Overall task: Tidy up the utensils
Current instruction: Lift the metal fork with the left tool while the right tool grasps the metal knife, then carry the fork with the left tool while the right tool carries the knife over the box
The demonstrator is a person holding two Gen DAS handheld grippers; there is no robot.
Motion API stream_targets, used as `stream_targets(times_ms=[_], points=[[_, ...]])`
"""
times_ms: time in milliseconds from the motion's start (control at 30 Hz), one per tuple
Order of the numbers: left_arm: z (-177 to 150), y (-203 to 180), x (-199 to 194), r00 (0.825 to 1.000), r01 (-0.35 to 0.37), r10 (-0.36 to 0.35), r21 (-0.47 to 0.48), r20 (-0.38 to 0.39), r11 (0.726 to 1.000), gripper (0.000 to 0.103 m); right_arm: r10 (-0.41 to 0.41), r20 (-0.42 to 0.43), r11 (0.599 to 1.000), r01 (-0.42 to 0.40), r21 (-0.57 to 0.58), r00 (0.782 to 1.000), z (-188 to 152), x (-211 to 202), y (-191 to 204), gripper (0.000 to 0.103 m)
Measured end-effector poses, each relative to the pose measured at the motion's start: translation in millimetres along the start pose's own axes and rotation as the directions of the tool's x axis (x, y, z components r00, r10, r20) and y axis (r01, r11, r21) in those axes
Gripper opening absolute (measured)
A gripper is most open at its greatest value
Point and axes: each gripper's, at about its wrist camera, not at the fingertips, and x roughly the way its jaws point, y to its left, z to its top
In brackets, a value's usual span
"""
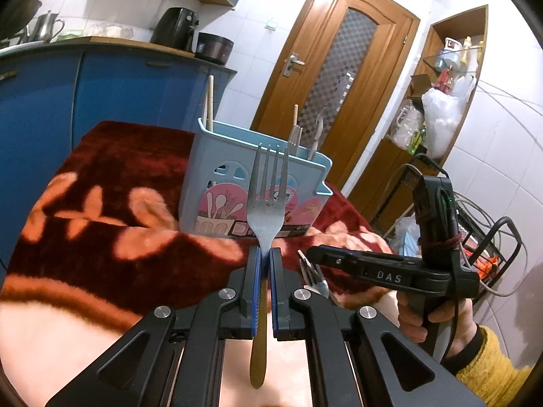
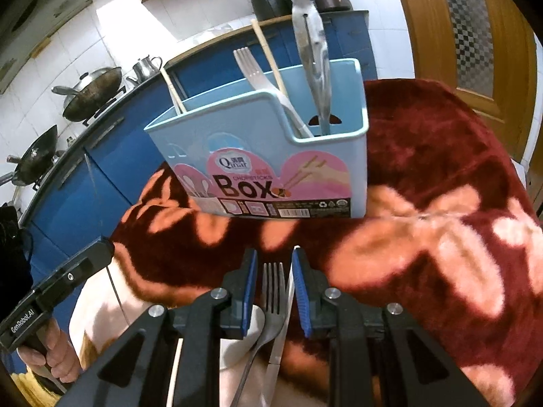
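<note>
The left tongs (image 1: pixel 265 254) grip a gold-handled fork (image 1: pixel 265 200) upright, just short of the blue chopsticks box (image 2: pixel 271 156) on the counter — the carrying step. Next: lift it over the rim and drop it in. The right tongs (image 2: pixel 271 268) gape around another fork (image 2: pixel 273 291) (untouched, I'd judge).

Both fisheye views are brightly lit by soft indoor light, with colours saturated. Straight lines bow hard toward the rims: the wooden door (image 1: pixel 336 78) curves in the left wrist view and the blue cabinets (image 2: pixel 78 183) arc in the right wrist view, and black vignette fills the corners. The white wall tiles (image 2: pixel 122 20) are washed out by glare. Pale patches of the red floral blanket (image 2: pixel 451 237) bloom and look soft. The held fork (image 1: pixel 266 200) shows dull reflections. Nearest parts at the bottom edge are slightly blurred; shadows are faint and diffuse.
</note>
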Motion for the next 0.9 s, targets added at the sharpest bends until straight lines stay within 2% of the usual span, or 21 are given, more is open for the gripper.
stream_targets(times_ms=[167, 367, 500, 733, 767, 900], points=[[0.8, -2.8, -3.5, 1.000, -0.001, 0.001, 0.010, 0.009, 1.000, 0.005, 0.004, -0.027, 1.000, -0.005, -0.030, 1.000, 0.2, 9.2, 7.8, 0.018], [2.0, -5.7, -5.1, 1.000, 0.008, -0.008, 0.012, 0.015, 1.000, 0.005, -0.006, -0.058, 1.000, 0.005, -0.024, 0.998, -1.5, 15.4, 4.8, 0.017], [6.2, -11.3, -8.1, 0.999, 0.017, -0.018, 0.027, 0.039, 0.999, 0.005, -0.009, -0.071, 1.000, 0.007, -0.027, 0.997, -2.8, 17.8, 4.2, 0.011], [25.3, -15.2, -15.8, 0.994, 0.030, -0.033, 0.027, 0.101, 0.999, 0.005, 0.006, 0.060, 0.999, -0.004, -0.032, 0.998, -6.2, -13.1, 15.7, 0.010], [28.2, -16.3, -17.1, 0.993, 0.031, -0.035, 0.031, 0.113, 0.999, 0.005, 0.005, 0.079, 1.000, -0.003, -0.028, 0.997, -6.1, -17.8, 16.0, 0.005], [40.8, -21.4, -18.1, 0.990, 0.023, -0.029, 0.041, 0.139, 0.999, 0.005, -0.021, 0.189, 0.999, 0.027, -0.026, 0.982, -6.8, -44.7, 22.0, 0.004]])
